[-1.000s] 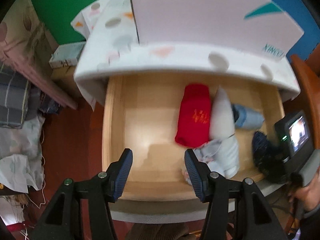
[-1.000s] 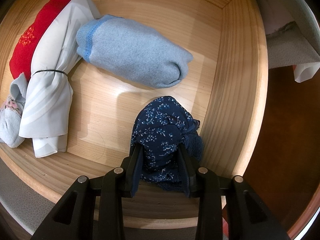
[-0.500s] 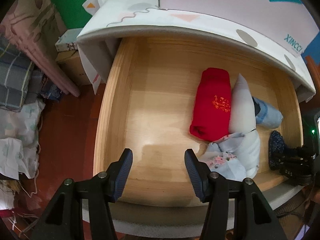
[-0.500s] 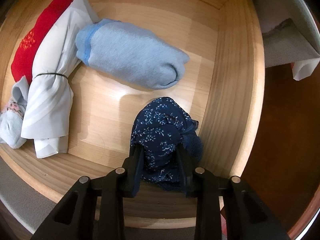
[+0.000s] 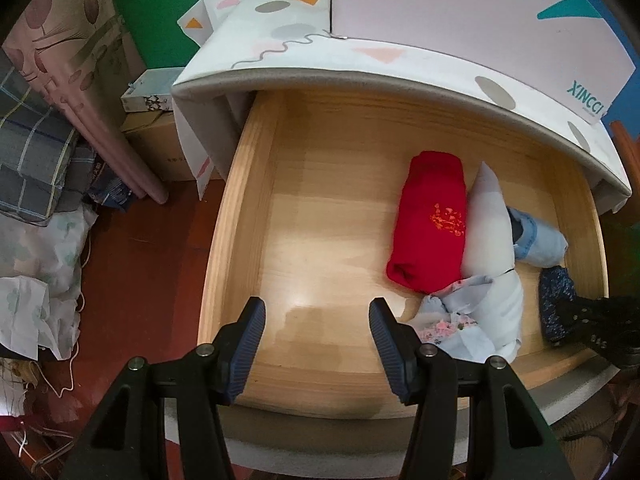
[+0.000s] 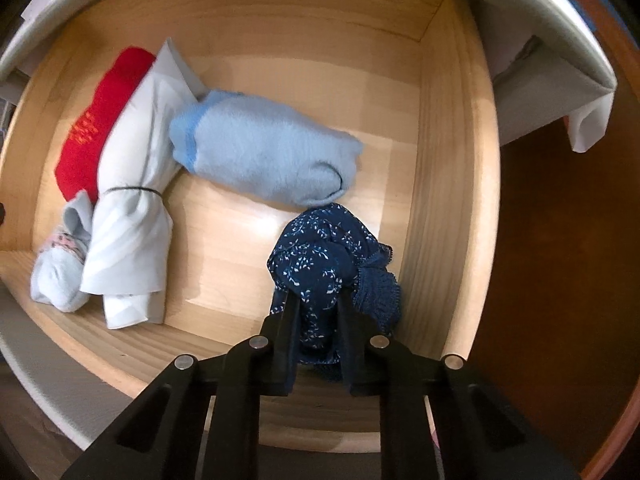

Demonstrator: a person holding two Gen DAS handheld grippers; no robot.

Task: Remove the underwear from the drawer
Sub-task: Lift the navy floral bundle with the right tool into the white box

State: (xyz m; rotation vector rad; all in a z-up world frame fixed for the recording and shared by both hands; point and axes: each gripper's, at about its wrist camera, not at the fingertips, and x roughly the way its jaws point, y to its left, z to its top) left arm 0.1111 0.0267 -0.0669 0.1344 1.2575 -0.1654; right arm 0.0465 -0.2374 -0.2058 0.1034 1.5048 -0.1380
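Observation:
The wooden drawer (image 5: 248, 216) stands pulled out. Inside lie a red roll (image 5: 430, 232), a white roll tied with a band (image 5: 490, 240), a light blue roll (image 6: 264, 160) and a small pale floral bundle (image 5: 448, 324). My right gripper (image 6: 318, 312) points down into the drawer's right front corner and is shut on the navy floral underwear (image 6: 324, 256), which bunches up between its fingers, its lace edge hanging to the right. The same underwear (image 5: 554, 300) shows at the right in the left wrist view. My left gripper (image 5: 316, 336) hangs open over the bare left part of the drawer floor.
A white tabletop with coloured shapes (image 5: 320, 52) overhangs the drawer's back, with a white box (image 5: 460, 12) on it. Folded bedding (image 5: 36, 168) and cardboard boxes (image 5: 156, 136) crowd the red floor (image 5: 132, 264) to the left. Brown floor (image 6: 560, 260) lies right of the drawer (image 6: 452, 184).
My right gripper has closed tighter on the navy underwear and lifted it a little; the cloth now overlaps the light blue roll. The left gripper's view shifted and sank toward the drawer, jaws unchanged.

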